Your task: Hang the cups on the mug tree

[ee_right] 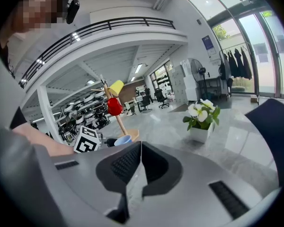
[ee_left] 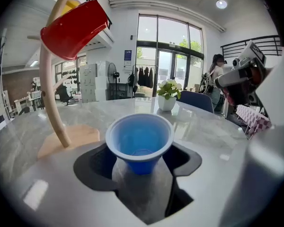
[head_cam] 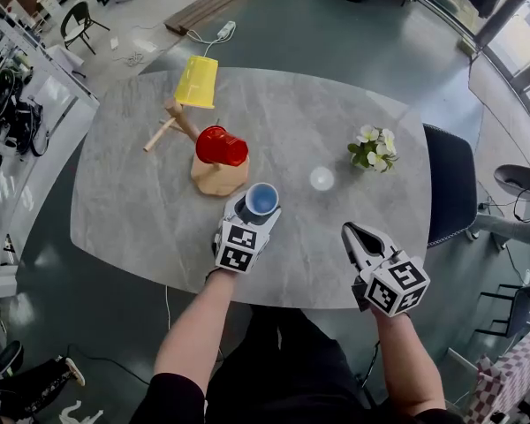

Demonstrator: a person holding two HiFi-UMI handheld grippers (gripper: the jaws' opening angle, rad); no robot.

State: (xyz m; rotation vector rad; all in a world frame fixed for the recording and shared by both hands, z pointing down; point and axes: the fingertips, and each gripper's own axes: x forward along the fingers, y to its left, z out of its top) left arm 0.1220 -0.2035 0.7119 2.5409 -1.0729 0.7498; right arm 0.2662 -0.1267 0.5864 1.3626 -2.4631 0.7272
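In the head view, one grey table (head_cam: 132,210) was seen, with one wooden mug tree (head_cam: 217,178) standing on it. Three cups were counted. One yellow cup (head_cam: 197,81) and one red cup (head_cam: 221,146) were hung mouth-down on the tree's pegs. One blue cup (head_cam: 261,200) was held upright, mouth up, just in front of the tree's base. Two grippers were held over the near edge. The left gripper (head_cam: 254,210) was closed on the blue cup, its jaws well apart to fit the cup's width. The right gripper (head_cam: 352,231) was kept to the right, well apart from the cups. One pot of white flowers (head_cam: 374,147) was set near the far right of the table, and one dark chair (head_cam: 450,184) was placed beside that edge.

In the left gripper view, the blue cup (ee_left: 139,143) was seen between the two jaws, with the pads pressed against its sides under the rim. The red cup (ee_left: 75,28) was seen hung above on the tree's curved stem, with a bit of the yellow cup behind it.

In the right gripper view, the two jaws were seen brought fully together, with nothing gripped between them. All three cups and the one flower pot were visible beyond them.
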